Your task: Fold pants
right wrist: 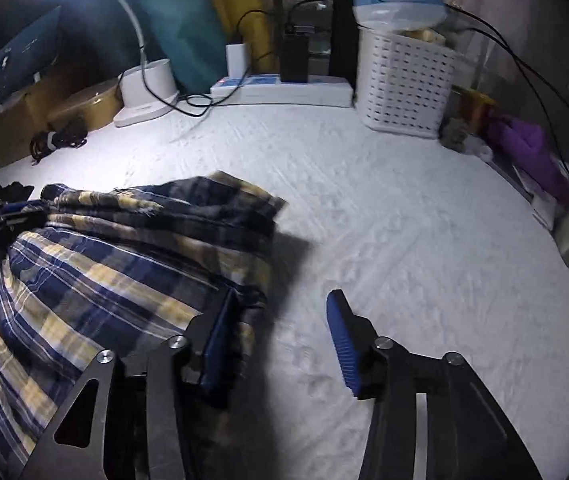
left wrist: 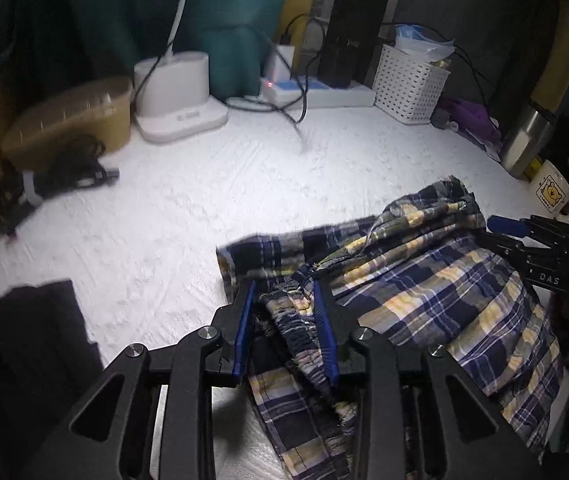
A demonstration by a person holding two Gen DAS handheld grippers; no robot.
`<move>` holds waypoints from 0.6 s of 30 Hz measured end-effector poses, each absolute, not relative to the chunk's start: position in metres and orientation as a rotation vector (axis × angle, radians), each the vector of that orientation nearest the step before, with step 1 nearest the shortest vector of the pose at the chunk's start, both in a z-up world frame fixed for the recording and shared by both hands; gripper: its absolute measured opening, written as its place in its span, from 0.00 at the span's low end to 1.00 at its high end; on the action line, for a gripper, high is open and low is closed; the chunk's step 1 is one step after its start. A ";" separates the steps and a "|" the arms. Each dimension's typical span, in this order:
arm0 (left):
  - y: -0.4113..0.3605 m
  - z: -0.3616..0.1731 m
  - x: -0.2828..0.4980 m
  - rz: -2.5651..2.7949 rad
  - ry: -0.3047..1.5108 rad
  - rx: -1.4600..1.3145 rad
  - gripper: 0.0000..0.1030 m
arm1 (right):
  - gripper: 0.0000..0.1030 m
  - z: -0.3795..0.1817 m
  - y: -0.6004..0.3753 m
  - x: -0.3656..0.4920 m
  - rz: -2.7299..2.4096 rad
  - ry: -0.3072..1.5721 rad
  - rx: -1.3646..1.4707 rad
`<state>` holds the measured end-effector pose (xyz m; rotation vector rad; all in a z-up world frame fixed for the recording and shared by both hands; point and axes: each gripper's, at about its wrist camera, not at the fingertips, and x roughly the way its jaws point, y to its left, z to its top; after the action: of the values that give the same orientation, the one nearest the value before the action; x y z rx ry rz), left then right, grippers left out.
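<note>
One pair of plaid woven pants [left wrist: 424,276], blue, yellow and white, bunched at the near edge of the white textured desk [left wrist: 212,200]; left tool [left wrist: 284,316] part-open, puckered waistband between its ribbed blue pads, grip unclear; right tool [right wrist: 280,336] open, holding nothing.

There is one pair of plaid pants [left wrist: 436,280], lying between the two grippers, the left gripper [left wrist: 284,292] and the right gripper [right wrist: 280,312]. Beyond the tongs I count one white lamp base [left wrist: 176,88], one white perforated basket [left wrist: 408,80], one white power strip [right wrist: 284,90] and one brown box [left wrist: 72,116], and left of the left tongs one bundle of black cable [left wrist: 36,196]. To the right of the left tongs stand one steel flask [left wrist: 524,136] and one white mug [left wrist: 552,196], and one purple cloth [right wrist: 532,152] lies far right of the right tongs.
</note>
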<state>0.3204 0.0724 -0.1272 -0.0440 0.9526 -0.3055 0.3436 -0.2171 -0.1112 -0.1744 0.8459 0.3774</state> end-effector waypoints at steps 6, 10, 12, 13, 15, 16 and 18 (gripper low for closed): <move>0.078 -0.099 0.309 -0.300 0.890 -0.040 0.30 | 0.50 -0.096 -0.249 0.339 0.274 0.816 -0.103; 0.082 -0.085 0.301 -0.311 0.842 -0.066 0.36 | 0.50 -0.079 -0.245 0.344 0.350 0.753 -0.058; 0.081 -0.088 0.303 -0.302 0.855 -0.064 0.37 | 0.50 -0.080 -0.231 0.354 0.411 0.765 -0.050; 0.078 -0.092 0.305 -0.305 0.873 -0.058 0.37 | 0.50 -0.087 -0.223 0.360 0.423 0.787 -0.060; 0.072 -0.100 0.307 -0.319 0.909 -0.048 0.37 | 0.50 -0.101 -0.212 0.370 0.397 0.829 -0.096; 0.068 -0.108 0.310 -0.322 0.933 -0.034 0.37 | 0.50 -0.105 -0.209 0.373 0.380 0.835 -0.118; 0.068 -0.123 0.315 -0.286 0.963 -0.011 0.39 | 0.59 -0.104 -0.213 0.372 0.371 0.827 -0.111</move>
<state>0.3148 0.0676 -0.1232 -0.0106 0.9634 -0.2865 0.3717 -0.2126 -0.1041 -0.1108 0.8273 0.3715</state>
